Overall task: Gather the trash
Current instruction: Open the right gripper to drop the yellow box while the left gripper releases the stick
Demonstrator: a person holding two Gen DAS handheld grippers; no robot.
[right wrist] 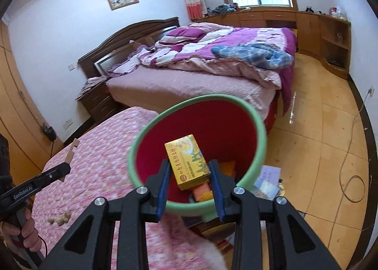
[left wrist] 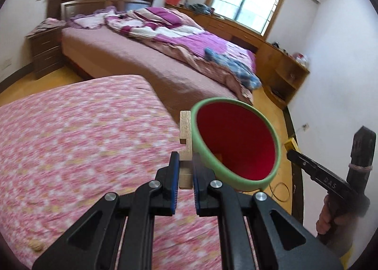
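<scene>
Before you is the pink floral bed (left wrist: 70, 142), and just off its corner stands one waste bin (right wrist: 200, 132), red inside with a green rim, resting on the floor. It already holds several pieces; one orange packet (right wrist: 202, 193) shows at the bottom, and the rest cannot be counted.

Your right tool (right wrist: 190, 183) hangs over the bin's mouth with one yellow box (right wrist: 187, 163) between its fingers. Whether the pads press it or have let go, I cannot tell. The box is light, thin card: stiff across its flat faces, soft at the edges, so take it on the broad sides.

Your left tool (left wrist: 185, 170) is clamped on one notched wooden piece (left wrist: 186, 144), just beside the bin's rim. I judge it rigid and light; the smooth grain may slip, so your low hold on the shaft, below the notch, is sound.

Smallest, a little cluster of brownish crumbs (right wrist: 60, 219) lies on the bed's near side. These look brittle; pinch gently.
</scene>
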